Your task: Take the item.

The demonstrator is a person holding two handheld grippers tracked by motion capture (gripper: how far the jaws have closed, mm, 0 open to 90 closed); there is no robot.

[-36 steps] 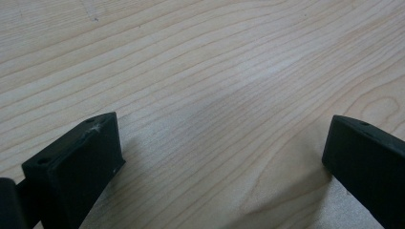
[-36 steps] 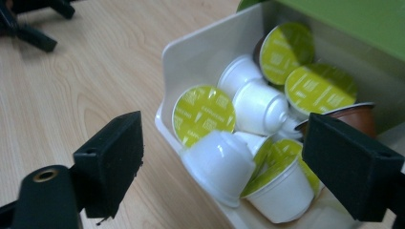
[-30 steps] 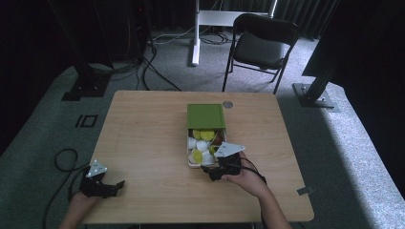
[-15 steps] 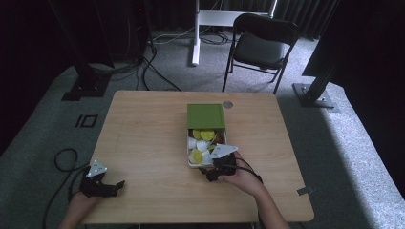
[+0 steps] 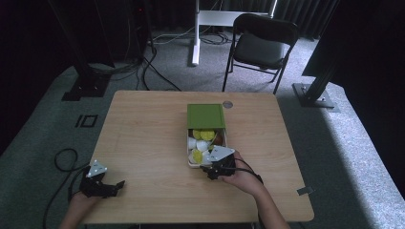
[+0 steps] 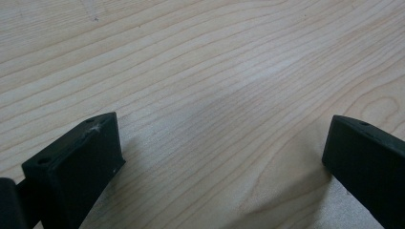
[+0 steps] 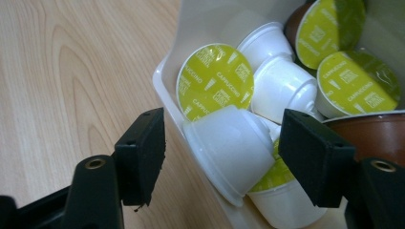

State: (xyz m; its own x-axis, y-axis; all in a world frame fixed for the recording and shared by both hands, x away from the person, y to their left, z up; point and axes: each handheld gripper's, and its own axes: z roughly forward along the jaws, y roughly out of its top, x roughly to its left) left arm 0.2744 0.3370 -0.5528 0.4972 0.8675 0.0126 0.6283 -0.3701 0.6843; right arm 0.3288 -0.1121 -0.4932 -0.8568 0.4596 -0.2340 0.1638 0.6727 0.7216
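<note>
Right claw (image 7: 222,148) has slid in over the box's (image 5: 191,162) near end, spread around a white pod (image 7: 229,143), so a grab looks next; left claw (image 6: 222,157) sits spread on the worktop (image 5: 143,133).

Left gripper (image 5: 116,185) and right gripper (image 5: 206,169), fingers (image 7: 141,155) apart.

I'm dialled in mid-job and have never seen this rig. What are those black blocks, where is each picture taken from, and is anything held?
No robot: a person holds a two-jaw gripper in each hand. The high view looks down on the wooden table. The left gripper rests near the front-left corner; its own view shows open jaws over bare wood. The right gripper is at the near end of the white box, whose green lid is pushed back. Its view shows open jaws either side of a white coffee capsule and the box wall, among green-foiled cappuccino capsules. Nothing is gripped.
</note>
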